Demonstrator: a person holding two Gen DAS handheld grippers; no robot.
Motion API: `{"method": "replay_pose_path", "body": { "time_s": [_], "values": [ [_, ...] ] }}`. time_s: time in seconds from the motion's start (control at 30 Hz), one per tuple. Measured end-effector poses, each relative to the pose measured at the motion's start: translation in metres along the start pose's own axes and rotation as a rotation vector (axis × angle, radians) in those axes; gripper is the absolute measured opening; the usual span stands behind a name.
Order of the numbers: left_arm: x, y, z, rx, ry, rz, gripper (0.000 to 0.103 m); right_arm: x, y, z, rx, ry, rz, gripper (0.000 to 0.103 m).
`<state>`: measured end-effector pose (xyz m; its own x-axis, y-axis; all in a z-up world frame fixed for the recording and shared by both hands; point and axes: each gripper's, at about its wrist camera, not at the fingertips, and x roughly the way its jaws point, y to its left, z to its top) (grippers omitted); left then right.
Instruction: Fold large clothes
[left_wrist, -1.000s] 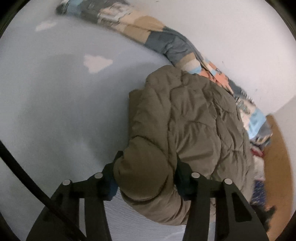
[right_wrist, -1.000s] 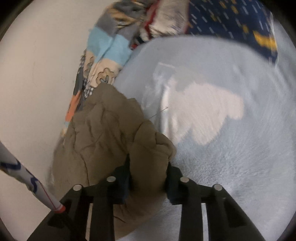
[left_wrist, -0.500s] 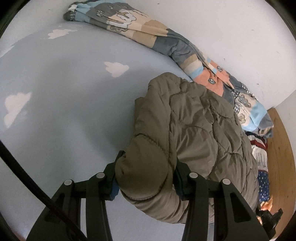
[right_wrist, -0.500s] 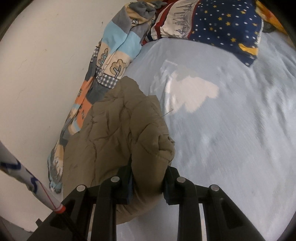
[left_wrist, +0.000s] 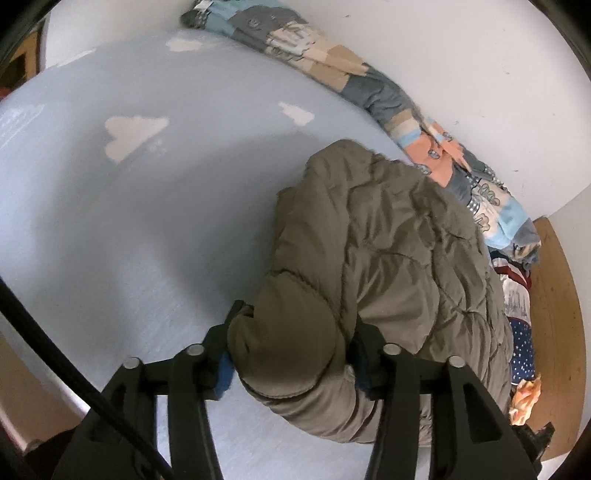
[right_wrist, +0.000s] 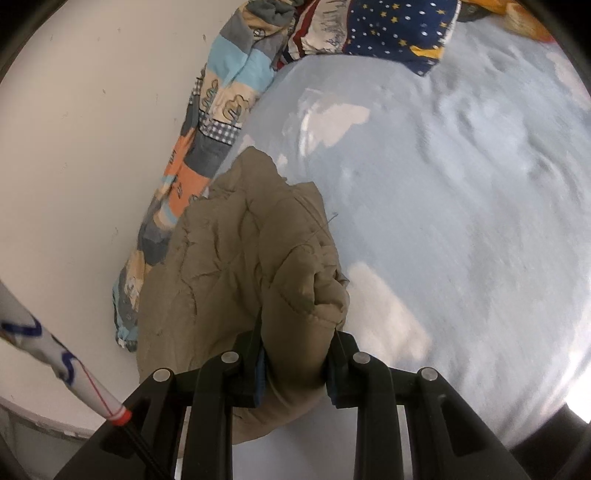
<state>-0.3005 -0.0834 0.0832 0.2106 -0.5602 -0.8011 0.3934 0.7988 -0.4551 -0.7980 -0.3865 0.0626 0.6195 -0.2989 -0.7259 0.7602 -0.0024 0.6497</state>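
Note:
An olive-brown quilted jacket (left_wrist: 388, 240) lies bunched on a light blue bed sheet (left_wrist: 147, 221) printed with white clouds. My left gripper (left_wrist: 291, 365) holds a thick rounded fold of it at the near edge; the jaws are opening, and the padding still fills the gap and touches both pads. In the right wrist view the jacket (right_wrist: 240, 258) hangs in a heap by the wall. My right gripper (right_wrist: 295, 369) pinches a puffy fold there; its jaws are opening slightly with the fabric pressed between them.
A patchwork quilt (left_wrist: 369, 81) runs along the white wall, also seen as the quilt (right_wrist: 214, 122). Star-printed navy fabric (right_wrist: 399, 29) lies at the bed's end, near a wooden board (left_wrist: 554, 295). A white pole (right_wrist: 55, 354) crosses the lower left. The sheet (right_wrist: 461, 221) stretches to the right.
Both grippers have travelled across the bed with the jacket folds between their pads. More of the sheet and quilt has come into view. The jacket bunches closer to the quilt.

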Motion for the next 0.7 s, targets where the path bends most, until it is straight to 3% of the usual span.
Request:
{"method": "replay_pose_path", "body": {
  "time_s": [0.03, 0.1, 0.17, 0.23, 0.33, 0.4, 0.47, 0.53, 0.6, 0.7],
  "values": [
    [0.001, 0.005, 0.001, -0.029, 0.012, 0.003, 0.06, 0.002, -0.003, -0.001, -0.007, 0.012, -0.031, 0.035],
    [-0.001, 0.021, 0.005, -0.103, 0.013, -0.01, 0.063, 0.005, -0.01, 0.002, 0.009, 0.031, -0.074, 0.053],
    [-0.008, 0.029, 0.004, -0.143, -0.003, -0.038, 0.063, -0.001, -0.016, 0.003, 0.041, 0.028, -0.065, 0.057],
    [-0.023, 0.027, 0.005, -0.13, -0.092, 0.015, 0.063, -0.01, -0.015, 0.002, 0.028, -0.001, -0.081, 0.059],
    [-0.049, 0.022, 0.012, -0.115, -0.233, 0.008, 0.063, -0.024, -0.012, 0.002, 0.03, -0.05, -0.068, 0.061],
    [-0.061, 0.001, 0.011, -0.017, -0.338, 0.056, 0.064, -0.041, -0.007, 0.005, 0.011, -0.148, -0.088, 0.061],
    [-0.063, -0.023, 0.004, 0.101, -0.362, 0.055, 0.064, -0.053, 0.02, 0.006, -0.148, -0.242, -0.125, 0.061],
    [-0.055, -0.058, -0.012, 0.254, -0.352, 0.026, 0.064, -0.053, 0.054, -0.004, -0.322, -0.287, -0.105, 0.061],
    [-0.042, -0.091, -0.028, 0.384, -0.321, 0.001, 0.065, -0.04, 0.085, -0.017, -0.475, -0.271, -0.068, 0.061],
    [-0.013, -0.137, -0.052, 0.549, -0.284, -0.004, 0.065, 0.005, 0.124, -0.038, -0.628, -0.164, -0.014, 0.057]
  ]
}}
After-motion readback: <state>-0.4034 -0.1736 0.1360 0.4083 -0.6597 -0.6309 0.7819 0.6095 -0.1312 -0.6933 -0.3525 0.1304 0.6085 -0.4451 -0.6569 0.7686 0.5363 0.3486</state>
